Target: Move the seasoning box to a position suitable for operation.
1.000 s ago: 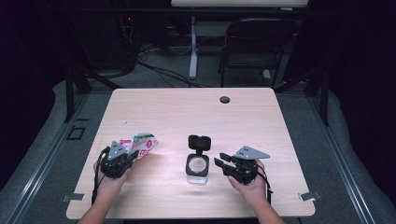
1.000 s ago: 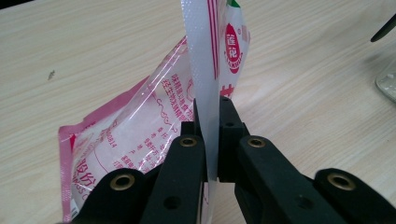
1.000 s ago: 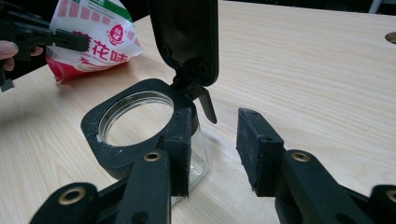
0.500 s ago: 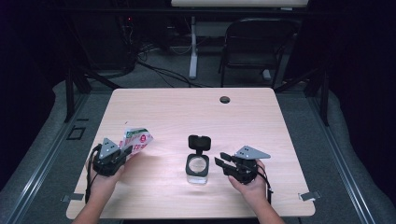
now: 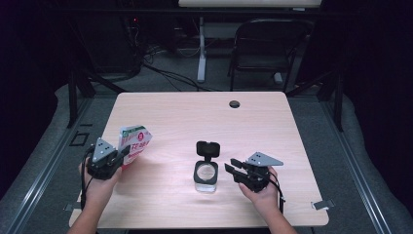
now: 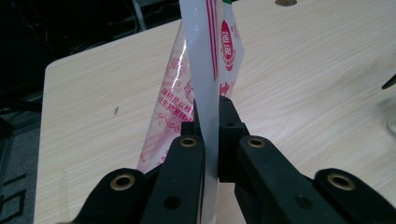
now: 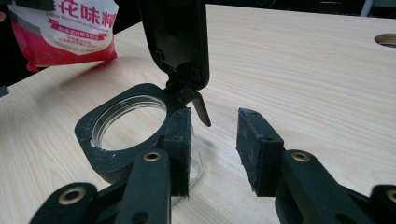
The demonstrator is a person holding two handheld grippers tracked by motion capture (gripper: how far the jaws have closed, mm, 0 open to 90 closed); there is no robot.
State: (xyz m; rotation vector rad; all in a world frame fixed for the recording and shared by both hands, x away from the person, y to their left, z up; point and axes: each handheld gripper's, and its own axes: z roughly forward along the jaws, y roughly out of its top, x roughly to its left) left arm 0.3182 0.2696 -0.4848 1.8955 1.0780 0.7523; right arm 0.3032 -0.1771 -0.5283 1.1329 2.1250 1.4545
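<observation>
A white and red printed packet (image 5: 135, 141) hangs above the table's left side, its edge pinched in my left gripper (image 5: 113, 158), which is shut on it. The left gripper view has the packet (image 6: 205, 60) rising upright from between the closed jaws of my left gripper (image 6: 208, 112). A small glass jar (image 5: 206, 174) with a black rim stands at front centre, its black flip lid (image 5: 207, 147) hinged up. My right gripper (image 5: 233, 168) stands open just right of the jar (image 7: 100, 154), one jaw beside the glass, the gap between the jaws empty.
The light wooden table (image 5: 195, 117) has a round cable hole (image 5: 234, 104) near its far edge. A dark folding chair (image 5: 268, 48) and cables stand on the floor beyond the table. A person's hands hold both grippers at the near edge.
My left gripper has lifted the packet off the table and drawn it slightly left. The right gripper and the jar have stayed put.
</observation>
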